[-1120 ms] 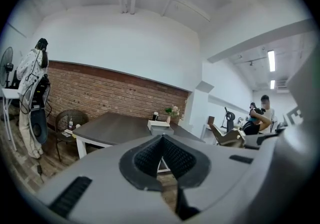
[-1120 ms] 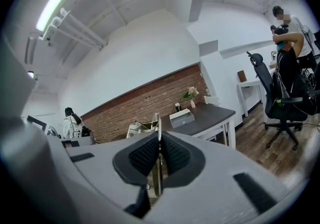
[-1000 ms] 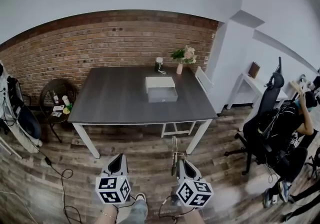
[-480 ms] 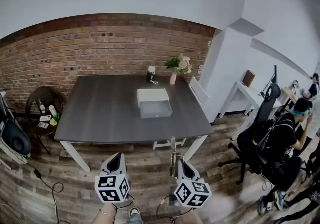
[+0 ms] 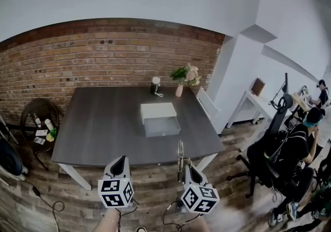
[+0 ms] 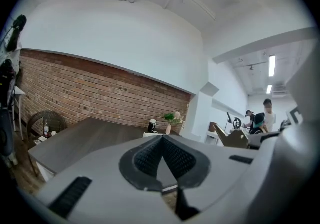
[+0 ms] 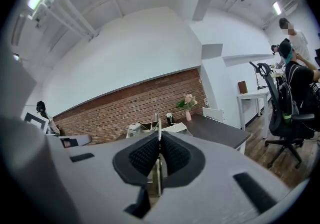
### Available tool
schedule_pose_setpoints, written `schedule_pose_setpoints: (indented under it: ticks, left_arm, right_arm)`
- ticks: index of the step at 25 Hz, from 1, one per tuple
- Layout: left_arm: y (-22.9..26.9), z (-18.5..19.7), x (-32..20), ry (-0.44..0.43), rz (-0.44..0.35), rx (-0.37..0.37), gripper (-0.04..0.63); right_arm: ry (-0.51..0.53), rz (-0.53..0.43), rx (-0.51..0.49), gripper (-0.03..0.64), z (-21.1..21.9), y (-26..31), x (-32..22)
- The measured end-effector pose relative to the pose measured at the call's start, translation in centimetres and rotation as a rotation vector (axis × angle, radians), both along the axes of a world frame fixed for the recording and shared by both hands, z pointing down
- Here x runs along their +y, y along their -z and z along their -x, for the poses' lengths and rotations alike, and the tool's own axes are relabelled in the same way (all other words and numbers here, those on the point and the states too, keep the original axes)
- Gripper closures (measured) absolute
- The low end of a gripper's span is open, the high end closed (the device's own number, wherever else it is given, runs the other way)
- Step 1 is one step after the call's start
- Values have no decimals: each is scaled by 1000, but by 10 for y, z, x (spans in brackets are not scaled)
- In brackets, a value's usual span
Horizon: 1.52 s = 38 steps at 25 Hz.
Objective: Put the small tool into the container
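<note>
Small tool: thin metal strip, standing up out of the right gripper's tips; its upper end pokes past them toward the table edge. In the right gripper view it runs as a narrow bright line straight down the seam between the two pads.
Right gripper: jaws clamped on the small tool, pads pressed to both of its flat sides, no gap visible.
Left gripper: jaws together, nothing between the pads; held level with the right one, apart from it.
Container: white box near the middle of the table, with a grey drawer pulled out toward the person.
Tool vs container: well apart; both grippers are over the wood floor, short of the table's near edge.
Beyond container: flower vase at the table's far edge.
</note>
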<state>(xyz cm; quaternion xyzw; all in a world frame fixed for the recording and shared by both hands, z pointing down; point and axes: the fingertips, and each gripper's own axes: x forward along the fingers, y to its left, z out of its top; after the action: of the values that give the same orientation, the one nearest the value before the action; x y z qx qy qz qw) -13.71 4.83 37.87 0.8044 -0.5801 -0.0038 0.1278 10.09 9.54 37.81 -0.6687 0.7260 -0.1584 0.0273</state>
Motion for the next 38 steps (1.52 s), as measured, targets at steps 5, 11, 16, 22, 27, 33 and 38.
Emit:
schedule_pose_setpoints:
  ticks: [5,11,16,22,27,33,38]
  left_arm:
    - [-8,8,-33,-2,16,-1,594]
    - [-23,8,-56,6,44,4,594]
    - [-42,5,-73,8,93,-2,594]
    - [-47,-6,-114,36,101,-20,594]
    - [-38,-19,-163,90,92,-17,594]
    - [-25,-42,-221,136,83,-21,594]
    - [-17,-58,-266,170,70,-26,594]
  right_arm:
    - [-11,13,7,609,4,-5,-32]
    - [-24,56,20,609,-3,-20,-48]
    - [-33,86,13,609,-11,-32,-68]
    - [-26,80,-9,609,-35,-36,-123]
    - [13,69,-8,609,-55,-28,-184]
    - [73,61,-11,609,-74,-17,-259]
    - [109,46,-17,609,-89,-11,-312]
